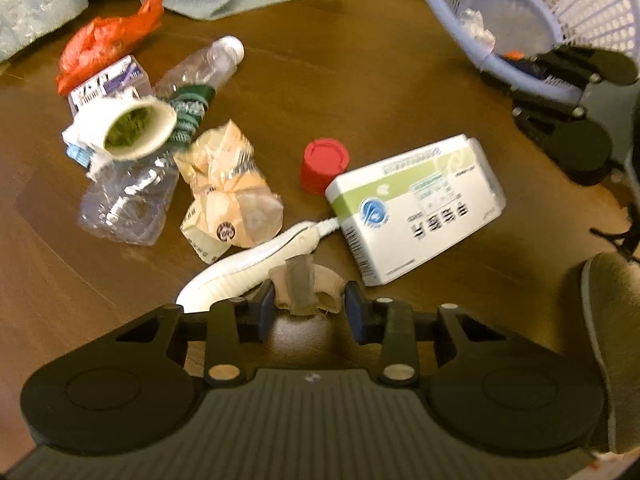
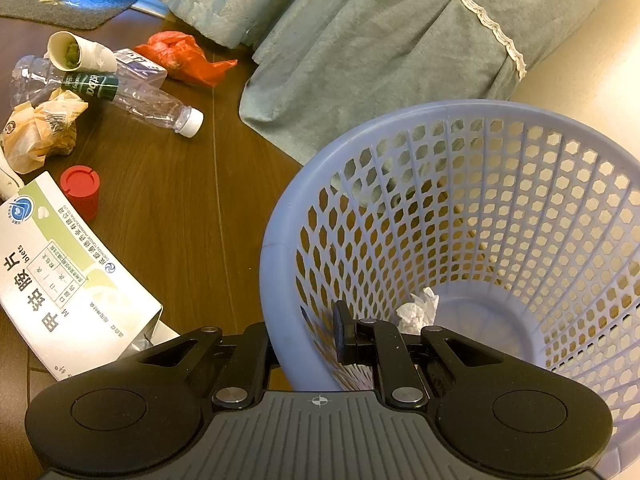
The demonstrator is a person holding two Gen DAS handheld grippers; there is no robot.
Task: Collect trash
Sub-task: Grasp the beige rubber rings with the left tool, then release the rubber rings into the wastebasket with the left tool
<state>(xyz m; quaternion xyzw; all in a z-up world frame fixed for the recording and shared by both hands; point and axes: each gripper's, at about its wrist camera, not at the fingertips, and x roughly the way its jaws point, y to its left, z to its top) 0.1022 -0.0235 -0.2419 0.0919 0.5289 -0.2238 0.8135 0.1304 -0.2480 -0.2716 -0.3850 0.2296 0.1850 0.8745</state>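
- Closing on a beige scrap (image 1: 306, 290), the left gripper (image 1: 308, 312) has it between its pads.
- Right gripper (image 2: 310, 344) clamps the basket (image 2: 276, 264) rim.
- Next: lift, carry across, drop inside.

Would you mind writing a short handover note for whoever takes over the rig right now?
Left gripper: jaws on either side of a beige scrap on the floor; I cannot tell whether the pads press on it.
Right gripper: shut on the rim of the blue basket.
Done: a crumpled tissue is in the basket.
Left on the floor: medicine box, red cap, paper wrapper, crushed bottle, capped bottle, paper cup, red bag.
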